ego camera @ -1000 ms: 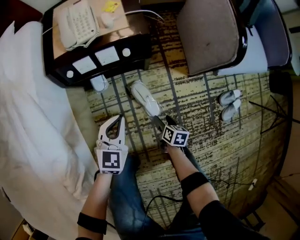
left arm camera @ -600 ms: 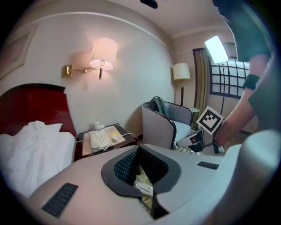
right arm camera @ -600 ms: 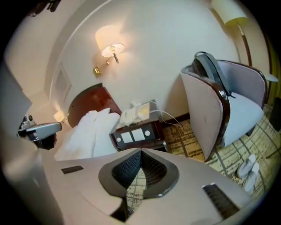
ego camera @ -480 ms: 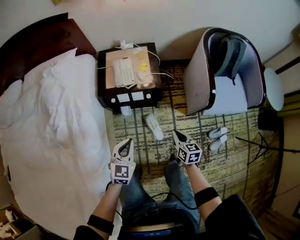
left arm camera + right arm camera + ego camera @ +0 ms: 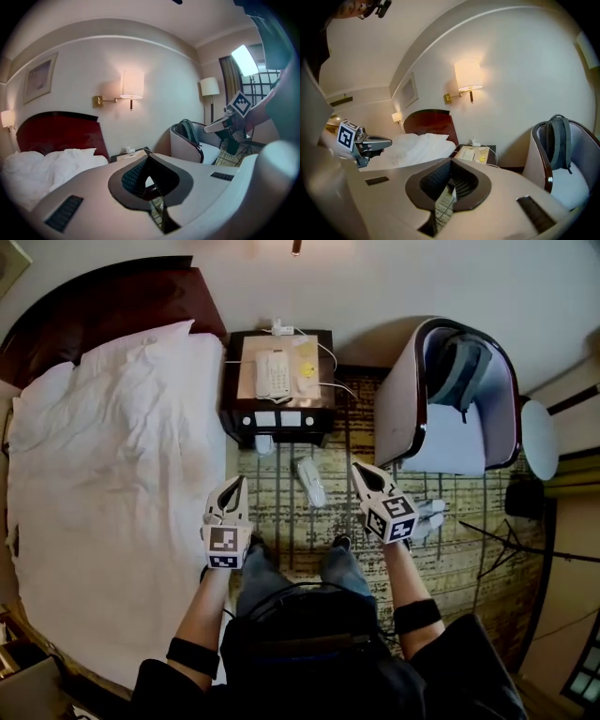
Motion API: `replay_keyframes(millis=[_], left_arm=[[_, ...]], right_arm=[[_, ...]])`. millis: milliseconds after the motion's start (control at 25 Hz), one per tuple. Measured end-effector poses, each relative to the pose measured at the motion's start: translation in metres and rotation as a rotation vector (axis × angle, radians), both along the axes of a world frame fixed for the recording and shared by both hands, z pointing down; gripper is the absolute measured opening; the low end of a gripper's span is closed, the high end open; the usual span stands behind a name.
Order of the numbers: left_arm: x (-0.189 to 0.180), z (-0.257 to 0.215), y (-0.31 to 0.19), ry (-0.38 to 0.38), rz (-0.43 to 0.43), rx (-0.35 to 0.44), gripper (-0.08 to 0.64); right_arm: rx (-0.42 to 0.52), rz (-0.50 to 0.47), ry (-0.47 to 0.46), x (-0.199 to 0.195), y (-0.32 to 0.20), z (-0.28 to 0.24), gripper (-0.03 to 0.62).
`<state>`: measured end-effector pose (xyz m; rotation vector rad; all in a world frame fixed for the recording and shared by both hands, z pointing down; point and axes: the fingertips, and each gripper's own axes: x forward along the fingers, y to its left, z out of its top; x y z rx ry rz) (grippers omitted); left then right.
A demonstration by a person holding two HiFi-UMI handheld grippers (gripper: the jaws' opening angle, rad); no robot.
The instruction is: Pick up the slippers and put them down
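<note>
One white slipper [image 5: 310, 481] lies on the patterned carpet in front of the nightstand. A second slipper [image 5: 263, 443] pokes out from under the nightstand. Another white pair [image 5: 433, 510] lies near the armchair, partly behind my right gripper. My left gripper [image 5: 238, 481] and right gripper [image 5: 357, 466] are held high above the floor, either side of the lone slipper, both shut and empty. In the left gripper view its jaws [image 5: 148, 158] are together, and the right gripper [image 5: 207, 126] shows beside them. The right gripper view shows shut jaws [image 5: 451, 162] and the left gripper [image 5: 389, 139].
A bed with white bedding [image 5: 112, 474] fills the left. The dark nightstand [image 5: 234, 418] carries a telephone [image 5: 273, 373]. An armchair [image 5: 398, 409] holding a grey backpack [image 5: 459, 371] stands at the right, with a round white table [image 5: 541, 439] and thin stand legs [image 5: 511, 540] beyond.
The person has stood up, and both grippers have risen well above the floor. The right gripper has drawn away from the slipper on the carpet, which stays where it was.
</note>
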<state>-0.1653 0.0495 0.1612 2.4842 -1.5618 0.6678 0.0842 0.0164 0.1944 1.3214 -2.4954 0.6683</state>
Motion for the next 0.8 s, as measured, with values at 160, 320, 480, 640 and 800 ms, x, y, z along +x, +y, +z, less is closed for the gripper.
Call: replay_keyframes(millis=[160, 320, 480, 640, 800], left_arm=[[-0.015, -0.018, 0.010, 0.029, -0.028, 0.011, 0.000], [-0.028, -0.023, 0.016, 0.058, -0.044, 0.001, 0.000], [-0.036, -0.019, 0.025, 0.070, -0.056, -0.012, 0.000], [-0.029, -0.019, 0.037, 0.081, -0.015, -0.032, 0.000], [-0.030, -0.016, 0.042, 0.081, -0.008, -0.029, 0.000]], right_arm=[[0.037, 0.012, -0.001, -0.004, 0.003, -0.026, 0.000], [0.078, 0.016, 0.002, -0.014, 0.007, -0.047, 0.000], [0.104, -0.001, 0.021, -0.024, 0.018, -0.054, 0.000], [0.106, -0.011, 0.020, -0.030, 0.027, -0.053, 0.000], [0.100, -0.020, 0.015, -0.037, 0.032, -0.053, 0.000]])
